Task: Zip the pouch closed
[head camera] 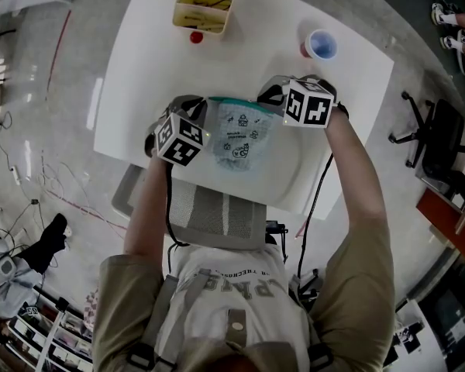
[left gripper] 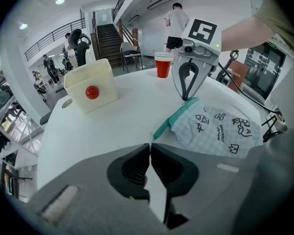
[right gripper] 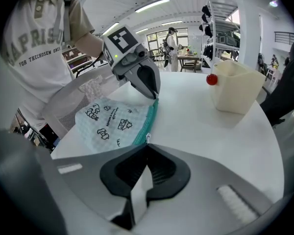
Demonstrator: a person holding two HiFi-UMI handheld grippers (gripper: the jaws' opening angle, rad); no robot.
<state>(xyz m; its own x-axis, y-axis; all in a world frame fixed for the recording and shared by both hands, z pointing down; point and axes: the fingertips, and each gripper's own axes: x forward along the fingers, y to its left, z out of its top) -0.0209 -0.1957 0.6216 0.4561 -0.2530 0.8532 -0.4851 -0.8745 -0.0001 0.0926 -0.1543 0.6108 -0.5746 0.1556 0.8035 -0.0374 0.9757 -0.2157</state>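
Observation:
A pale checked pouch (head camera: 239,134) with small black drawings lies on the white table (head camera: 349,115), its teal zipper band (head camera: 244,101) along the far edge. My left gripper (head camera: 200,127) is at the band's left end. In the left gripper view its jaws (left gripper: 150,145) are shut on a thin white tab at the end of the zipper band (left gripper: 174,117). My right gripper (head camera: 276,99) is at the band's right end. In the right gripper view it (right gripper: 147,145) is shut on the small zipper pull (right gripper: 147,138). The pouch (right gripper: 110,121) stretches between the two grippers.
A cream box (head camera: 204,8) with a red ball (head camera: 196,36) in front of it stands at the table's far side. A red cup (head camera: 320,45) stands far right. A mesh chair back (head camera: 209,215) is at the near edge and an office chair (head camera: 442,142) at the right.

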